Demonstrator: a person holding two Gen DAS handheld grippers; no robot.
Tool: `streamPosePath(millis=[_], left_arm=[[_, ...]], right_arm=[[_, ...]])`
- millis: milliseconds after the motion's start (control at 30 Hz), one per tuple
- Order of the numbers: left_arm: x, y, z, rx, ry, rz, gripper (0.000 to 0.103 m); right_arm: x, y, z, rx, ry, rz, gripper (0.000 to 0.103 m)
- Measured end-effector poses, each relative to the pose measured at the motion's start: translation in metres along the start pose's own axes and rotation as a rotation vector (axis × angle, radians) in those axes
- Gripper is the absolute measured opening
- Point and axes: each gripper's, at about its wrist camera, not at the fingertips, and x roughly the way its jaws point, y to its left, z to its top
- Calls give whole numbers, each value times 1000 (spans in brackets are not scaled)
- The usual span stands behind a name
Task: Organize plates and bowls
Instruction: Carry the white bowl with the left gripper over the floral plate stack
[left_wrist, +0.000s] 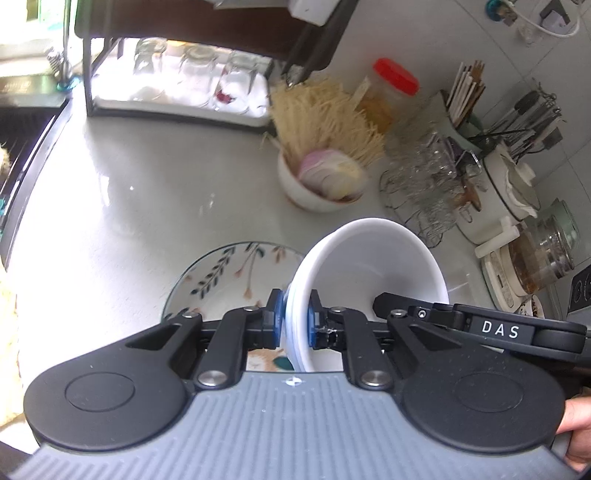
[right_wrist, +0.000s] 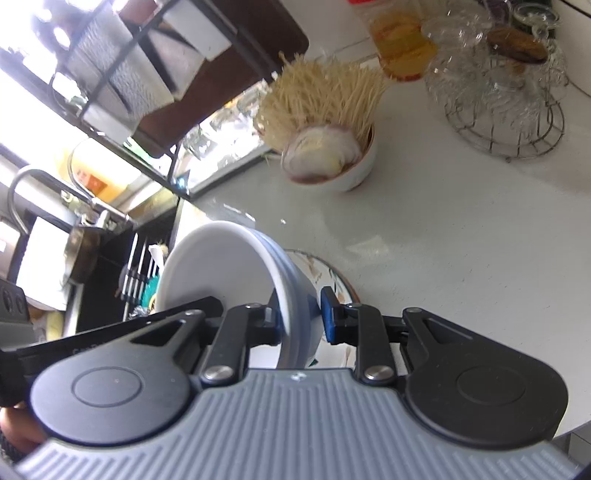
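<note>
Left wrist: left tongs (left_wrist: 295, 317) clamped on the white bowl's (left_wrist: 373, 258) rim, above the plate (left_wrist: 221, 273); keep it level. Right wrist: right tongs (right_wrist: 301, 317) clamped on the opposite rim; lower both together, centred on the plate.

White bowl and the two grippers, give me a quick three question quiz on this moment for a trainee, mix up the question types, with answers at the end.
1. True or false: the white bowl sits flat on the counter.
2. Multiple choice: what lies directly beneath the bowl? A) a wire basket B) a floral plate C) a cutting board
3. Short answer: how many grippers grip the bowl, and where?

Key
1. False. It is tilted on edge, held up.
2. B
3. Two. The left gripper and the right gripper each clamp the rim, on opposite sides.
</note>
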Motion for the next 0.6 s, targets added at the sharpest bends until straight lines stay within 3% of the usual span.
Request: streamPosePath(millis=[433,600], left_arm=[[39,29,-17,15,121,1,15],[42,29,-16,26,118,-1,15]], right_arm=[[34,-9,-24,72,89,-56,24],[35,-10,-23,46,86,-48,25]])
